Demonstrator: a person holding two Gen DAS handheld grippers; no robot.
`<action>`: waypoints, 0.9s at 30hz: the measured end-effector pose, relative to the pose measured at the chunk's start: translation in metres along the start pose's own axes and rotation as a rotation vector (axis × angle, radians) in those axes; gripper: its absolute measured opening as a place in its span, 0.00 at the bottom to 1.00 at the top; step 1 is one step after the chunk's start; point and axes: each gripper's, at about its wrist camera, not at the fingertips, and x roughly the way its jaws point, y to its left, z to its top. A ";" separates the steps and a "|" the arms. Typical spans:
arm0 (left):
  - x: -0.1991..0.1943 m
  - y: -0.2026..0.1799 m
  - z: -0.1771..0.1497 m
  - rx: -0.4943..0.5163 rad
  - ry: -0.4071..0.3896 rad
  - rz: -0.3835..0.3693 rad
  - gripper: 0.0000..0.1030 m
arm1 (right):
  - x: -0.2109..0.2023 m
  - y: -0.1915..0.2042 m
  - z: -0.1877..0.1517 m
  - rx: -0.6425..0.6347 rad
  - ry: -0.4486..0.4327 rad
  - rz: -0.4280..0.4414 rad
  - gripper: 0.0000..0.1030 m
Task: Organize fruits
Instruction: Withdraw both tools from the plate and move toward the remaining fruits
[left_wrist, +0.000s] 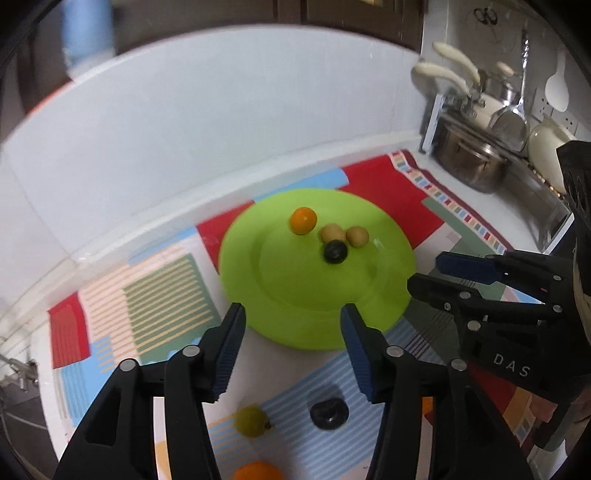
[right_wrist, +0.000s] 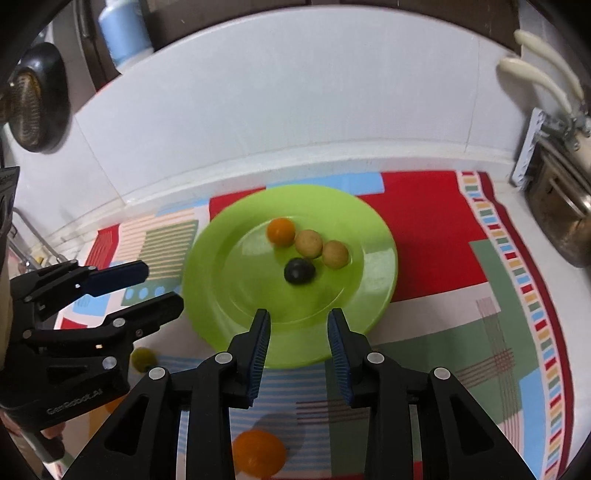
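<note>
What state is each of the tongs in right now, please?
Left tongs: open, holding nothing, above the green plate's near rim.
Right tongs: open, holding nothing.

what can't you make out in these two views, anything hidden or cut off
- Orange fruit on the mat: cut off by the bottom edge in the left wrist view; the right wrist view shows it partly behind the right gripper's fingers.
- Dark fruit on the mat: blurred, kind unclear; not visible in the right wrist view.
- Green fruit: half hidden behind the left gripper in the right wrist view.
- Blue bottle: motion-blurred, cut off at the top.
</note>
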 end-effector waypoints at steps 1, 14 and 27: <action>-0.008 0.001 -0.002 -0.002 -0.019 0.011 0.54 | -0.005 0.003 -0.001 -0.003 -0.012 -0.004 0.39; -0.095 0.012 -0.035 -0.019 -0.175 0.093 0.75 | -0.071 0.045 -0.029 -0.009 -0.147 -0.041 0.58; -0.131 0.030 -0.075 0.007 -0.212 0.103 0.86 | -0.092 0.081 -0.067 0.025 -0.179 -0.086 0.63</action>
